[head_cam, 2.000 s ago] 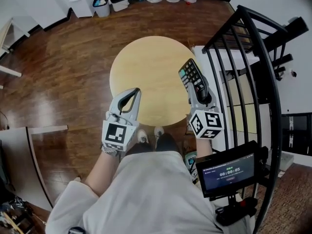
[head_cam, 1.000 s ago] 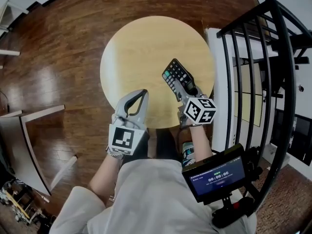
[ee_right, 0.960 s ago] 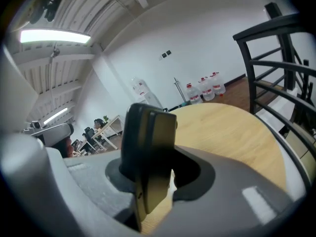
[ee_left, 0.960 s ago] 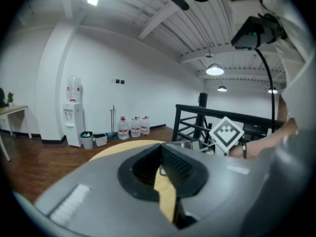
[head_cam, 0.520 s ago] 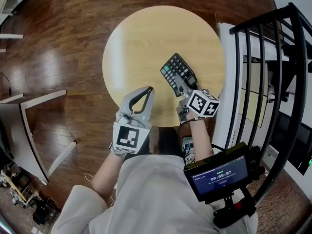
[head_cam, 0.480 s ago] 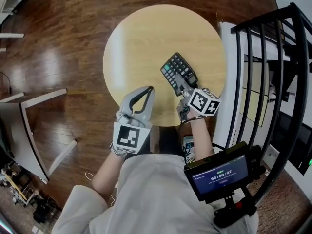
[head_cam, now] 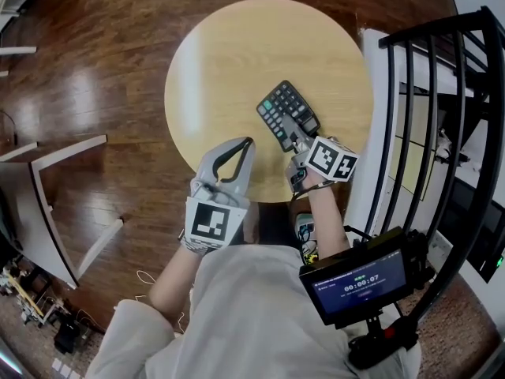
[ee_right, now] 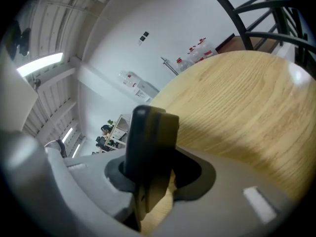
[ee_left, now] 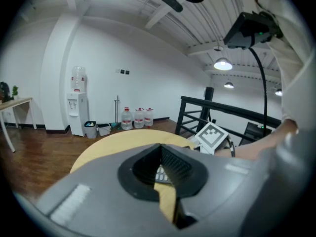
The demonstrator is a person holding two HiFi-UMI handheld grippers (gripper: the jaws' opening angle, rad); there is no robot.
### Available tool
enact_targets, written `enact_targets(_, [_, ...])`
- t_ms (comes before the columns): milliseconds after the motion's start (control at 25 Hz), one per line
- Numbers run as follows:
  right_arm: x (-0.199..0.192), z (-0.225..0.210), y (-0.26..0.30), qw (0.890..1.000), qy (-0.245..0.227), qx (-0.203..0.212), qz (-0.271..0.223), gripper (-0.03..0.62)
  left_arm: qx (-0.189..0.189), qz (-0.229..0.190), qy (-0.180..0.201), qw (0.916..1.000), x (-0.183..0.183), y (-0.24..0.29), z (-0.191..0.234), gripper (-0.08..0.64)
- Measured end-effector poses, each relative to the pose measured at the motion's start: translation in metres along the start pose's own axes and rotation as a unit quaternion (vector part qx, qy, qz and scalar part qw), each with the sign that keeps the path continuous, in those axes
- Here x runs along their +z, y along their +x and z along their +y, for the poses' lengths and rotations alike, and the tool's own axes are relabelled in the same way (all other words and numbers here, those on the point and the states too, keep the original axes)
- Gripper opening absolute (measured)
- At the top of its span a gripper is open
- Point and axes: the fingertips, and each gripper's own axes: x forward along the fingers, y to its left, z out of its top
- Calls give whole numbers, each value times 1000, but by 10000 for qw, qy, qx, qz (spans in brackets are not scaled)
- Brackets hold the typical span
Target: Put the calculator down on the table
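1 calculator (head_cam: 288, 114): black, keys up, over the right part of the round tabletop (head_cam: 229, 61). I cannot tell whether it touches the wood.
My right claw (head_cam: 298, 142): gripping the calculator's near end. The jaws are opening with the calculator between them.
My left claw (head_cam: 248, 142): empty, jaws together, at the tabletop's near edge.

The round wooden table (head_cam: 229, 54) lies open across its far and left parts, while the calculator (head_cam: 288, 114) covers its near right, the left gripper (head_cam: 246, 143) overhangs its near edge, and a black railing (head_cam: 410, 125) hems the right side.
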Motion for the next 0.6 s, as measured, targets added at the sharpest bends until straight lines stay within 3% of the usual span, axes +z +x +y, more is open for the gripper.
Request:
enact_targets(240, [2,-1,1,9988,-445,-174,-112,153,105,-36,-248,9996,0,2,4,6])
enact_targets(600, [6,-20,-1,9975,-572,-395,-116,197,63,72,-130,9999,-4,3,8,6])
